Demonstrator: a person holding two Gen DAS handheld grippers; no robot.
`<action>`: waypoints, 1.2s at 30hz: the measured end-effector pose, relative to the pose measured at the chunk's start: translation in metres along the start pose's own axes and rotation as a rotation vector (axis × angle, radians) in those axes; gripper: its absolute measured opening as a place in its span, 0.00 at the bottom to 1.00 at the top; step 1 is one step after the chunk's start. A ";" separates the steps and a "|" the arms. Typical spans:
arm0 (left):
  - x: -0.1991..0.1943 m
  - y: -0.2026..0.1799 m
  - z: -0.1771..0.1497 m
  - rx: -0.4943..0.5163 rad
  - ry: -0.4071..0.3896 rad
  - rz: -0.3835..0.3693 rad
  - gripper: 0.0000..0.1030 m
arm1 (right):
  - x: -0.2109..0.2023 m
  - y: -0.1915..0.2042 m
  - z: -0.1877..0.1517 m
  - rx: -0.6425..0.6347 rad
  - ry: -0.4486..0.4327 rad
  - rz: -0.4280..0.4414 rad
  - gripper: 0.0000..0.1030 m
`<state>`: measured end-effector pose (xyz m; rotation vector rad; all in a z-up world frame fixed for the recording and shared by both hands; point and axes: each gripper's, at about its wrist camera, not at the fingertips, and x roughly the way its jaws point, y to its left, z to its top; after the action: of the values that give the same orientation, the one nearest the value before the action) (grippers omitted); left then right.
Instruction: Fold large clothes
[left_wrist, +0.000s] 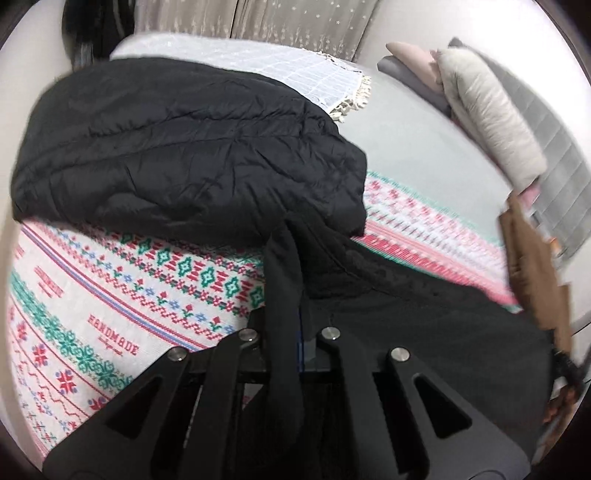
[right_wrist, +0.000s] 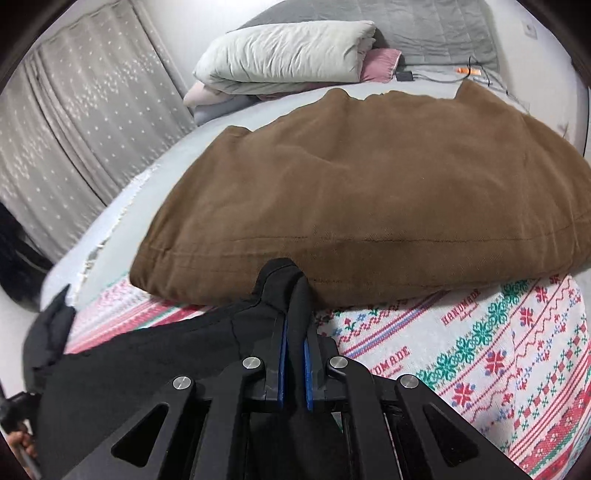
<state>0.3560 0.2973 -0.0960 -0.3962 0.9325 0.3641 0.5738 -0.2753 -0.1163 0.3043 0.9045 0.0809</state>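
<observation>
item: black garment (right_wrist: 155, 354), soft matte fabric, stretched between your two grippers over the foot of the bed. your right gripper (right_wrist: 294, 354) has its jaws clamped on a bunched fold of it, the cloth rising in a rounded peak between the blue pads (right_wrist: 282, 354). your left gripper (left_wrist: 284, 332) has its jaws closed on a narrow upright pleat of the same garment; the fingers there are mostly hidden by cloth.

item: black puffer jacket (left_wrist: 184, 155), crinkled, quilted shell, lying in a thick rounded heap, its lower edge touching the held garment. it fills the left view; the right view shows only a dark corner at the left edge.

item: brown garment (right_wrist: 354, 192), brushed, flat, with a stitched hem, folded into a broad slab just beyond the right gripper. the left view catches only a blurred brown edge of it (left_wrist: 532, 266).

surface: patterned blanket (left_wrist: 110, 314), knit-look print in red, green and blue bands, lettered "handmade", spread over a pale grey bed sheet (left_wrist: 413, 140). a white fringed throw (left_wrist: 314, 74) lies behind the jacket.

room: stacked folded bedding (right_wrist: 284, 55) topped by a pale duvet, a pink pillow (right_wrist: 380, 62), grey padded headboard (right_wrist: 443, 33), and star-dotted curtains (right_wrist: 74, 110). cables and a small orange object near the headboard show in the right view only.
</observation>
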 end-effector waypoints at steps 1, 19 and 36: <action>0.002 -0.005 -0.003 0.034 0.002 0.034 0.09 | 0.003 0.004 -0.001 -0.022 0.003 -0.022 0.06; -0.188 0.024 -0.013 -0.164 -0.170 -0.258 0.63 | -0.162 0.064 -0.028 -0.223 -0.007 0.052 0.61; -0.105 -0.094 -0.177 0.317 0.007 0.133 0.76 | -0.101 0.177 -0.198 -0.547 0.247 0.145 0.78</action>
<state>0.2185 0.1174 -0.0878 -0.0460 1.0074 0.3293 0.3661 -0.0814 -0.1018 -0.1551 1.0644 0.4999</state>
